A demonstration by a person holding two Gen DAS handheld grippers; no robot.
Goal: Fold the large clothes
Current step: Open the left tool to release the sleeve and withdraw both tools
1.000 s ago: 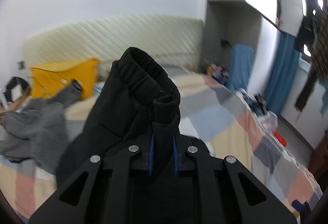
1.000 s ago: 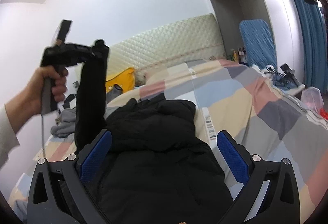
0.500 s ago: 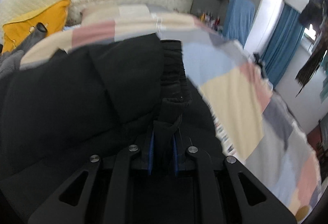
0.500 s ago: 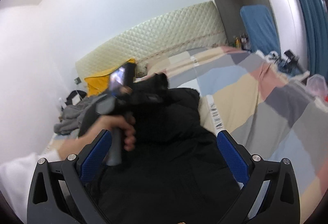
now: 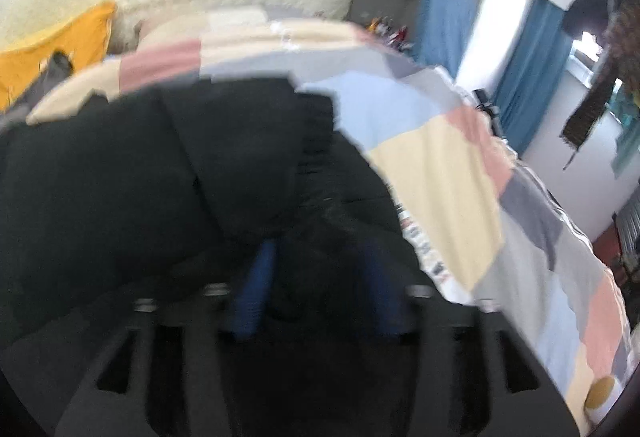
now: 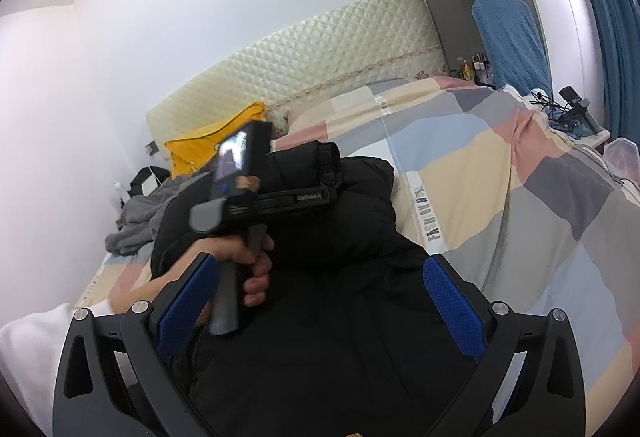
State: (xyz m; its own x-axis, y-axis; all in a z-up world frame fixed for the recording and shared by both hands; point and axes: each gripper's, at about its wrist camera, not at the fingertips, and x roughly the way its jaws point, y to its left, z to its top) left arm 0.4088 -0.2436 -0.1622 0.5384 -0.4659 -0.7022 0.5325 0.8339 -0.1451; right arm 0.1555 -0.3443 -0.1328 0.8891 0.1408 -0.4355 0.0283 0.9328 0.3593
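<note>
A black padded jacket [image 6: 332, 309] lies on the patchwork bed [image 6: 500, 173]. Its sleeve with the ribbed cuff [image 6: 326, 161] is folded across the jacket's body. In the blurred left wrist view my left gripper [image 5: 316, 273] has its blue pads apart, with the sleeve cuff [image 5: 316, 141] lying loose just ahead of them. The left gripper also shows in the right wrist view [image 6: 280, 193], held by a hand over the jacket. My right gripper [image 6: 316, 301] is open and empty above the jacket's lower part.
A grey garment [image 6: 140, 213] and a yellow pillow [image 6: 208, 149] lie at the bed's far left. A quilted headboard [image 6: 320, 49] stands behind. A blue chair [image 6: 508, 41] and a cluttered side table [image 6: 576, 117] stand right of the bed.
My left gripper brought the raised sleeve down across the jacket and its fingers have opened, letting the cuff go. My right gripper has stayed open over the jacket.
</note>
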